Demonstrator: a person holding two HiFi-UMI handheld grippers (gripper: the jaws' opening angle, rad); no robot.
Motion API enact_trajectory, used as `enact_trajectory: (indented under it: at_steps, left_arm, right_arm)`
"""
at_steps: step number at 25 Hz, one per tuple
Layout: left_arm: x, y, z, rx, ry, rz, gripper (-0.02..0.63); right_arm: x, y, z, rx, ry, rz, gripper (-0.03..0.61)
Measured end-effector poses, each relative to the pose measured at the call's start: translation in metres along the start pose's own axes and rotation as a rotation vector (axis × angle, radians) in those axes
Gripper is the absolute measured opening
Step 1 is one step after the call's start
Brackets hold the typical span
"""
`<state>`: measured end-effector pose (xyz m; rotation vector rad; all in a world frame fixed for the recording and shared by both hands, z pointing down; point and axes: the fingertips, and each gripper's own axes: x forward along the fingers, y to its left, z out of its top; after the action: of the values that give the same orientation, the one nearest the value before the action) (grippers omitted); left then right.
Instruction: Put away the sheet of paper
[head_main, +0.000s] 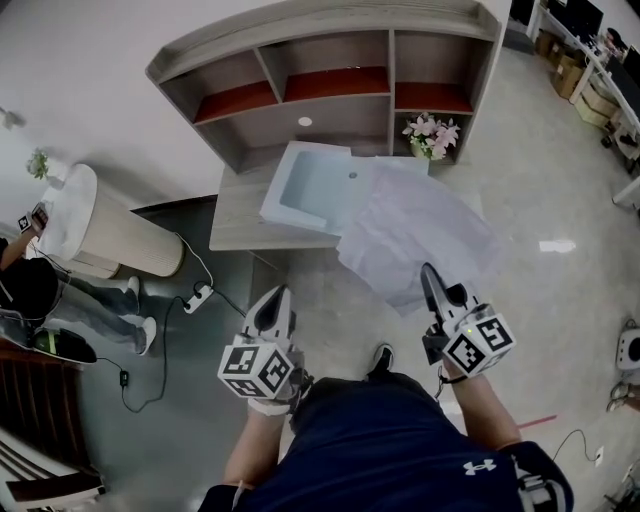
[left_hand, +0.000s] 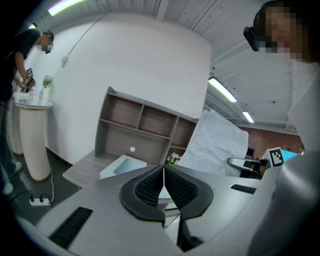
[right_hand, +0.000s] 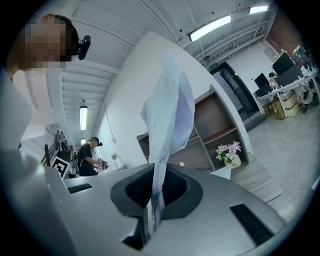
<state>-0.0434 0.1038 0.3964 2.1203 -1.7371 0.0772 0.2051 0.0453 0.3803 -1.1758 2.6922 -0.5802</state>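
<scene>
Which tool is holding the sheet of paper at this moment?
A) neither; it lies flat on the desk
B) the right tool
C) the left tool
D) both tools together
B: the sheet of paper rises from between the closed jaws of the right tool, while the left tool is shut on nothing.

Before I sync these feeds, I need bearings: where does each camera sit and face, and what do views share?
Head view: on the person's head, facing steeply down at the shelf, sheet of paper, left gripper, right gripper, forearms, torso.
Left gripper view: on the left gripper, facing the shelf along its shut, empty jaws.
Right gripper view: on the right gripper, facing the shelf along jaws shut on the sheet.
Shared: shelf, sheet and flowers appear in all three.
</scene>
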Motion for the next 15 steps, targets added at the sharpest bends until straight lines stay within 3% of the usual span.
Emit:
enact_trajectory:
  at_steps: [15]
  left_arm:
    - [0.035, -0.023, 0.004, 0.007, 0.022, -0.018, 0.017]
  right_arm:
    - [0.012, -0.029, 0.002, 0.025, 0.028, 0.011, 0.015]
